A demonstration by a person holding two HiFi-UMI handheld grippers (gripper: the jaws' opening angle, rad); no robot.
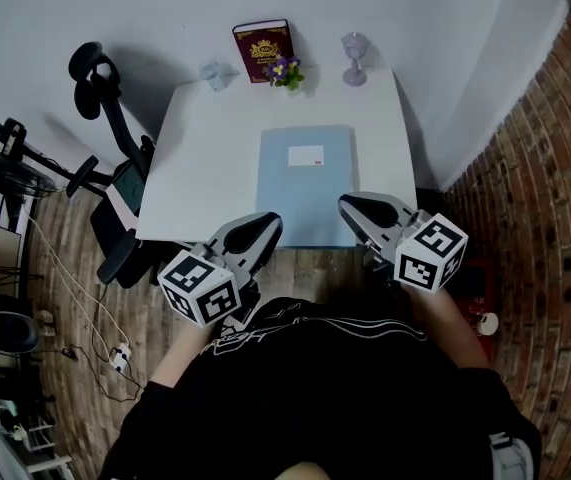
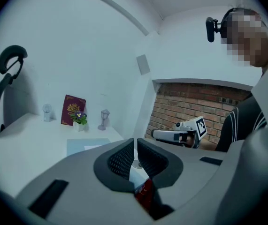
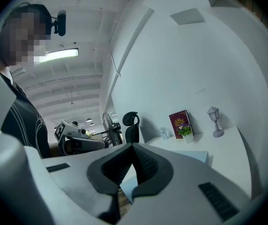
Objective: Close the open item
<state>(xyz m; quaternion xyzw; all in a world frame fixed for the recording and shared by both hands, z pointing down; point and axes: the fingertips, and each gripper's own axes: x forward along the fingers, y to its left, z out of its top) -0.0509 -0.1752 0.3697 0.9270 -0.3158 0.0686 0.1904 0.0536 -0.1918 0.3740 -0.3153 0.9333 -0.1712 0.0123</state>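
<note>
A light blue folder [image 1: 305, 183] lies flat on the white table [image 1: 205, 168], with a white label on its cover. It looks shut, one flat panel. My left gripper [image 1: 270, 223] hovers at the table's near edge, just left of the folder's near corner, jaws shut on nothing. My right gripper [image 1: 350, 206] is over the folder's near right corner, also shut and empty. In the left gripper view the jaws [image 2: 135, 146] meet, with the folder [image 2: 84, 146] ahead to the left. The right gripper view shows closed jaws [image 3: 133, 149] and the folder [image 3: 195, 156] beyond.
Along the table's far edge stand a maroon book [image 1: 262, 50], a small potted flower [image 1: 285, 71], a little lamp [image 1: 354, 58] and a glass [image 1: 215, 75]. A black office chair [image 1: 115, 168] stands left of the table. A brick wall [image 1: 535, 218] runs along the right.
</note>
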